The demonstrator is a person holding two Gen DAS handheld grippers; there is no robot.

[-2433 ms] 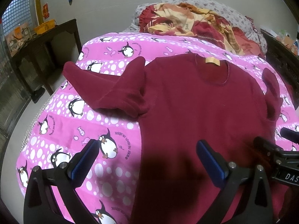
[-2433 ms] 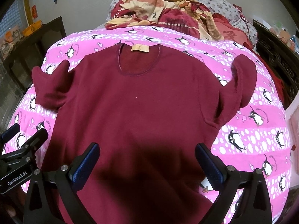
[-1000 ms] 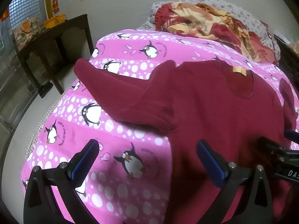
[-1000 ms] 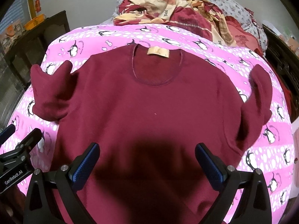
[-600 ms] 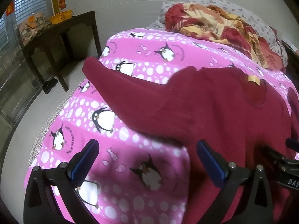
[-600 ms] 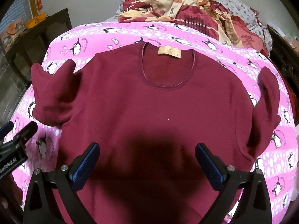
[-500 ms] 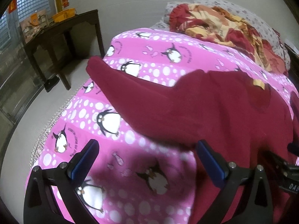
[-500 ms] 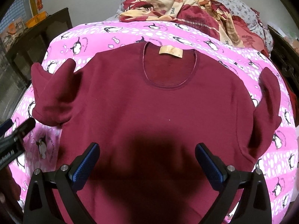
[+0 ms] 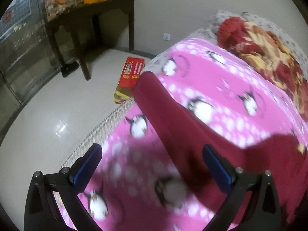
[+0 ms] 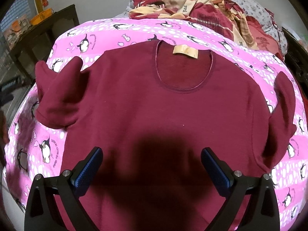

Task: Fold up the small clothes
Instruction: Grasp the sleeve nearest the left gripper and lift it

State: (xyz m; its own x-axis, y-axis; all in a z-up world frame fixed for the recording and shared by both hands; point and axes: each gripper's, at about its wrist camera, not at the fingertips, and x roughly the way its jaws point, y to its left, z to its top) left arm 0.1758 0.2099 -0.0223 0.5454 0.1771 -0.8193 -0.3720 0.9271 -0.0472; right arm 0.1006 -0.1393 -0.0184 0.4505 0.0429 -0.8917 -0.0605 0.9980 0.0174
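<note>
A dark red long-sleeved top (image 10: 163, 111) lies flat on the pink penguin blanket (image 10: 134, 32), collar with a tan label (image 10: 185, 52) at the far side. Both sleeves are bent back on themselves; its left sleeve (image 10: 57, 98) lies by the bed's left edge. My right gripper (image 10: 151, 165) is open and empty above the top's lower middle. My left gripper (image 9: 150, 163) is open and empty, low over the blanket beside the left sleeve (image 9: 173, 119), which runs up between the jaws toward the bed edge.
A crumpled red and cream quilt (image 10: 202, 5) lies at the head of the bed. Left of the bed are a tiled floor (image 9: 57, 105), a red box (image 9: 130, 75) and a dark wooden table (image 9: 86, 17) by the wall.
My left gripper has swung left and moved toward the left sleeve and the bed's edge; the floor now shows. My right gripper has moved slightly closer over the top.
</note>
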